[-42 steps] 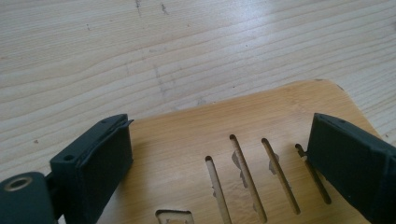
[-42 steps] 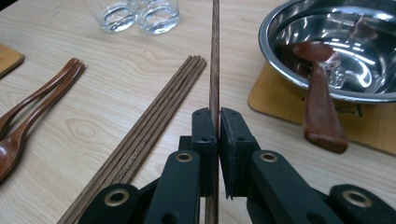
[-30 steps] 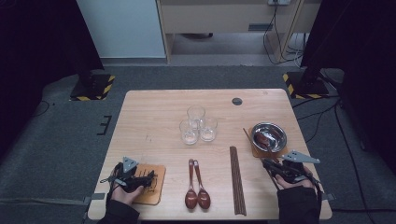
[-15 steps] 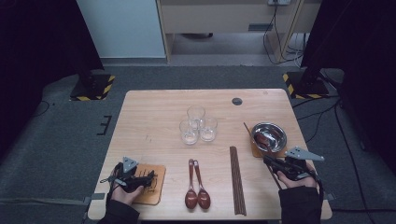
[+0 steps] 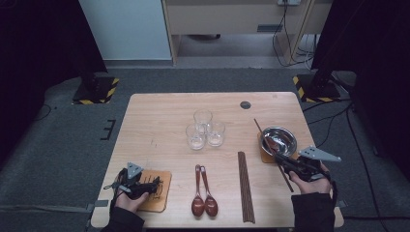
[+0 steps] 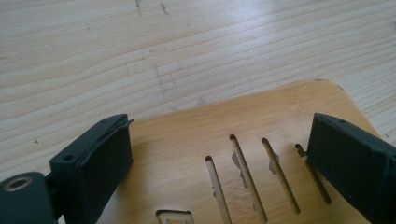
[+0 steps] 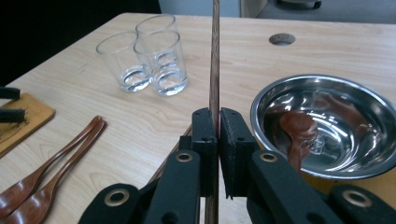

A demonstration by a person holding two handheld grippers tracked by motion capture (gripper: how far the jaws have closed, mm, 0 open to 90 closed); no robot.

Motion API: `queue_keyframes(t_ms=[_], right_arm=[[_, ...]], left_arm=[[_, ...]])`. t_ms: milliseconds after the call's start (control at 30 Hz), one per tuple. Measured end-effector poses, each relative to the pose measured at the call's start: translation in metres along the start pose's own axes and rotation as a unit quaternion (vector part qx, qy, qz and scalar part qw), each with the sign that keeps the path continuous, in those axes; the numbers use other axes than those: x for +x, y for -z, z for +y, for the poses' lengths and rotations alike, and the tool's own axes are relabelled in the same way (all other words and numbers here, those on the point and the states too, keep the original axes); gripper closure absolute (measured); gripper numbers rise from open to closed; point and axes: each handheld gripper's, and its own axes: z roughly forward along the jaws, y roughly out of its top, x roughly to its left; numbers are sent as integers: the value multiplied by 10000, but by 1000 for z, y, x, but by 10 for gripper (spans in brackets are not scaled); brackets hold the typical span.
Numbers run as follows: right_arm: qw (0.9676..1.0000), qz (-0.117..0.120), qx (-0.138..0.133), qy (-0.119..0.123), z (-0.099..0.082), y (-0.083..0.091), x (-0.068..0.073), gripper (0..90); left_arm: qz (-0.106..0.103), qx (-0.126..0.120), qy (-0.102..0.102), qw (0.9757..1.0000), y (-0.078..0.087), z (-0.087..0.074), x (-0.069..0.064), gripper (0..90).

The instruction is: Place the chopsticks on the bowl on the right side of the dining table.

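My right gripper [image 5: 284, 163] [image 7: 218, 116] is shut on a single dark wooden chopstick [image 5: 263, 133] [image 7: 215, 56]. The stick slants past the left side of a steel bowl [image 5: 291, 135] [image 7: 359, 109], which stands on a wooden coaster and has a brown spoon [image 7: 299, 128] lying in it. My left gripper [image 5: 145, 186] [image 6: 219, 133] is at the near left, its jaws open wide over a slotted wooden board [image 5: 157, 195] [image 6: 252, 121], with nothing gripped between them.
Three clear glasses [image 5: 203, 128] [image 7: 149, 56] stand close together at the table's middle. Two wooden spoons [image 5: 202, 193] [image 7: 51, 163] lie side by side near the front edge. A bundle of chopsticks [image 5: 245, 186] lies to their right. A round hole [image 5: 245, 105] sits at the far side.
My right gripper has risen a little with the chopstick still clamped in it. The left gripper has stayed over the board.
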Motion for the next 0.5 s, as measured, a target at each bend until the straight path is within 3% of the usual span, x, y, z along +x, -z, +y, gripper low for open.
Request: queue_keyframes(t_ms=[500], right_arm=[[9998, -125, -165, -65, 9, 5, -18, 853]], left_arm=[[0, -1, 2, 10000, 0, 0, 0, 57]])
